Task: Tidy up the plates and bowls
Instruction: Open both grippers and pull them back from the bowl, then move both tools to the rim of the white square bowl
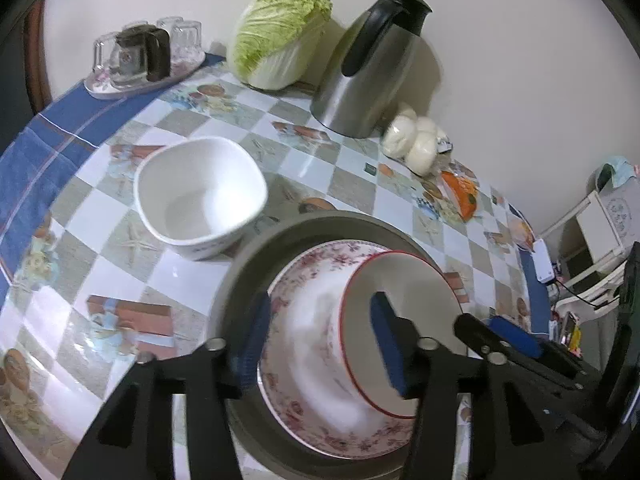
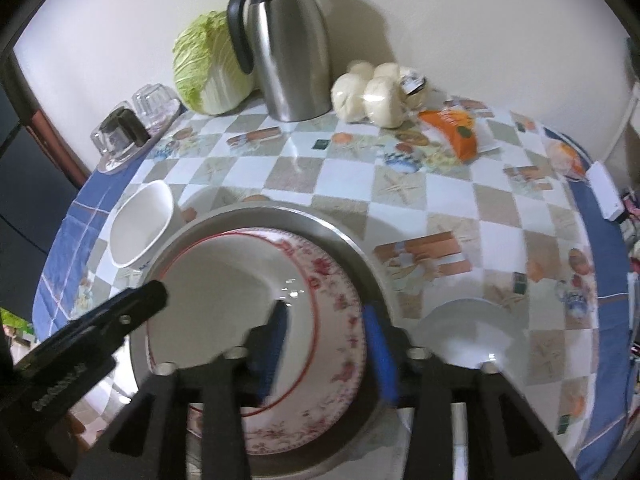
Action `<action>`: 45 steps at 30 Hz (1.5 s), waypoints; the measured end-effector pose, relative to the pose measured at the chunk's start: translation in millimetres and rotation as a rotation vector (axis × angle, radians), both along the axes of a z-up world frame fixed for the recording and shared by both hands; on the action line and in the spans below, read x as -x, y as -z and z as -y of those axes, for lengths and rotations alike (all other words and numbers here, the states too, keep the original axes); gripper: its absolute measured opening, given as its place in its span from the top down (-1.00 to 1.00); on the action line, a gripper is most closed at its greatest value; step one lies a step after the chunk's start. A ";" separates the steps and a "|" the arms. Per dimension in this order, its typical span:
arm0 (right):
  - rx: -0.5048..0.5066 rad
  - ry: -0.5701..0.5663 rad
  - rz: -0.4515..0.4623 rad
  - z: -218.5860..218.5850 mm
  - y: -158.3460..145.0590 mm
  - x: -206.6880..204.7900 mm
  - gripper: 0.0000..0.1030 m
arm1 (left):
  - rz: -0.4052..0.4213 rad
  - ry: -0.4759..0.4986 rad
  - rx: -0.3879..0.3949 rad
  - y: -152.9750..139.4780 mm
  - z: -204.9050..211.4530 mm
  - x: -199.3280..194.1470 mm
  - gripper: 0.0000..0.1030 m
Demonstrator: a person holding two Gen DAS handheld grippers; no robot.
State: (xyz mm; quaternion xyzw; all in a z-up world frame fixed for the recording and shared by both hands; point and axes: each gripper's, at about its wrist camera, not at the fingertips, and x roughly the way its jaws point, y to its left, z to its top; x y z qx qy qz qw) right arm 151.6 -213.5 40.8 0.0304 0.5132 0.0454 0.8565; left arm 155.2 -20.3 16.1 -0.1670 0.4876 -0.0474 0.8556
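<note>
Step in hand looks like seating the red-rimmed bowl (image 2: pixel 240 312) into the floral plate (image 2: pixel 340 320), which sits on the grey metal tray (image 2: pixel 320 220) at the near edge of the table (image 2: pixel 400 184).

To do it well: keep the bowl level, centre it over the plate's well, lower until it bears flat, only then release. Don't drag it across the plate rim (glazed on glaze, it will slide).

Right gripper (image 2: pixel 326 354): jaws part open, straddling the right wall of the bowl, one blue pad inside, one outside. Contact is blurred; I can't tell if it's actually clamping.

Left gripper (image 1: pixel 316 344): jaws wide, spanning the bowl's left side, gripping nothing I can confirm.

Still loose: white square bowl (image 1: pixel 200 196) far-left of the tray, small white dish (image 2: pixel 472 332) just right of it.
</note>
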 end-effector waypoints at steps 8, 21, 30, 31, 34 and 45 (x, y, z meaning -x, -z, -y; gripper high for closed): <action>0.032 0.018 0.010 14.9 -7.8 4.0 -0.45 | -0.008 -0.041 -0.112 -2.0 -7.1 2.0 -0.43; 0.055 0.015 0.040 22.0 -19.6 15.1 -0.91 | 0.006 -0.057 -0.163 -7.8 -15.3 6.8 -0.69; 0.065 0.015 0.054 22.0 -25.9 23.8 -1.00 | 0.029 -0.072 -0.173 -17.5 -22.5 11.9 -0.87; 0.067 0.016 0.055 21.4 -26.3 24.7 -1.00 | 0.033 -0.075 -0.174 -18.8 -23.7 12.7 -0.87; 0.069 0.020 0.058 19.6 -28.5 27.6 -1.00 | 0.038 -0.081 -0.171 -22.0 -28.4 14.4 -0.88; 0.069 0.000 0.069 -3.5 -27.3 40.3 -1.00 | 0.038 -0.116 -0.147 -27.5 -51.5 18.1 -0.88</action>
